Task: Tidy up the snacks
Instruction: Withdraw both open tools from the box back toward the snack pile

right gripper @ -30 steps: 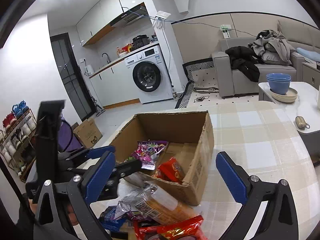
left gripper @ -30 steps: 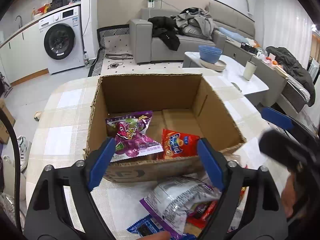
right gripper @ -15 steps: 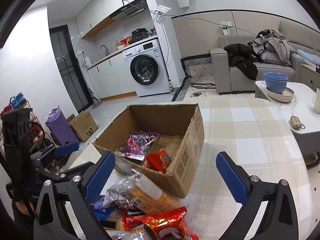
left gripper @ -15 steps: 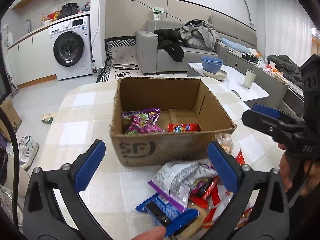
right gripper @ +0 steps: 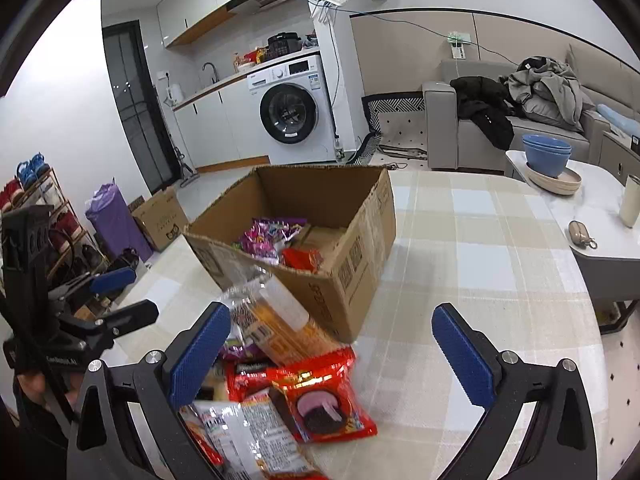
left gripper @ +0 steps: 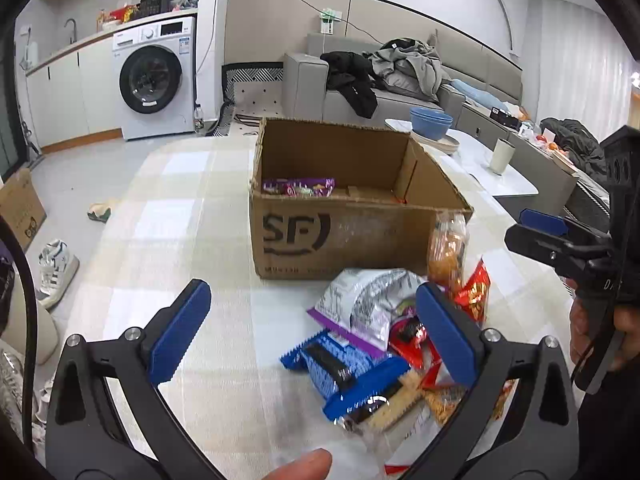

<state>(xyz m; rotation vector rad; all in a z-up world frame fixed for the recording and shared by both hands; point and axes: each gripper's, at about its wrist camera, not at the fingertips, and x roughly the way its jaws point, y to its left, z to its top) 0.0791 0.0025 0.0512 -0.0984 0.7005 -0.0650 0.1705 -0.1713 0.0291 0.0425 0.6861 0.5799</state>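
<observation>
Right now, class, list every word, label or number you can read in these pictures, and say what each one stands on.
"SF" in large black letters: front wall of the cardboard box.
Small print under that logo: too blurred to read.
Square codes and print on the box's side wall, right wrist view: unreadable.
Snack packets on the table: print too small or blurred.
Washing machine stickers: too small.

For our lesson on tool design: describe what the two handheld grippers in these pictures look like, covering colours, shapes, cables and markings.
Both match: the left gripper and right gripper have black, triangular cut-out finger frames with silver bolts and blue ribbed pads. From the other camera, each shows a boxy black body with small white lettering, too small to read, and a black cable hanging down. Bare fingers grip the handles; no sleeve pattern shows.
</observation>
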